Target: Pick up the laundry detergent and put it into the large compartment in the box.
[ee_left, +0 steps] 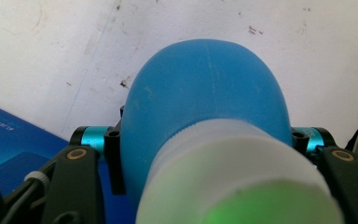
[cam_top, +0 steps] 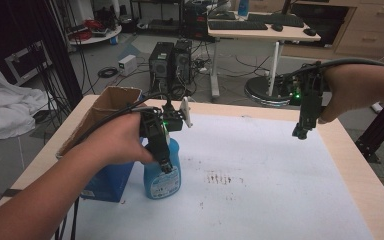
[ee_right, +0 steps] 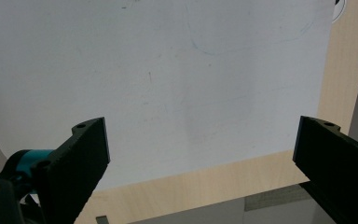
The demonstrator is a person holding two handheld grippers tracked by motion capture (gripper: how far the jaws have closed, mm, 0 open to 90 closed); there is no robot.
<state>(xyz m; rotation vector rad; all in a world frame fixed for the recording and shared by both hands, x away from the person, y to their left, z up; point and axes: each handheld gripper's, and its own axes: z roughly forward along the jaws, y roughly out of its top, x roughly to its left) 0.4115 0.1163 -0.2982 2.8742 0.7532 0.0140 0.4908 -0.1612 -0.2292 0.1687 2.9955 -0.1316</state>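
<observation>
Forearms come in from the bottom edge on my screen, and nearest me the left gripper (cam_top: 165,162) is clamped on the blue bottle (cam_top: 163,175), jaws pressed against its sides just under the white cap (ee_left: 235,182). I see that bottle standing upright on the white sheet (cam_top: 260,190), at the left side of the table (cam_top: 352,160), right against a blue box (cam_top: 105,182). An open cardboard carton (cam_top: 107,107) sits just behind that box at the table's left edge.

Sheet surface is scuffed: I've got a cluster of dark marks (cam_top: 219,178) near the middle, a few specks closer to me, and faint blue pen lines in the right gripper view. Pale wood shows as a border around the sheet.

Farther out on the right, the right gripper (cam_top: 300,133) hangs above the table's far right part, pointing down, jaws spread wide with nothing between them.

Beyond the table I see grey floor, two computer towers (cam_top: 171,64) with tangled cables, a white-legged desk (cam_top: 265,35) carrying keyboards, wooden drawers at far right and white cloth (cam_top: 5,105) heaped at far left.
</observation>
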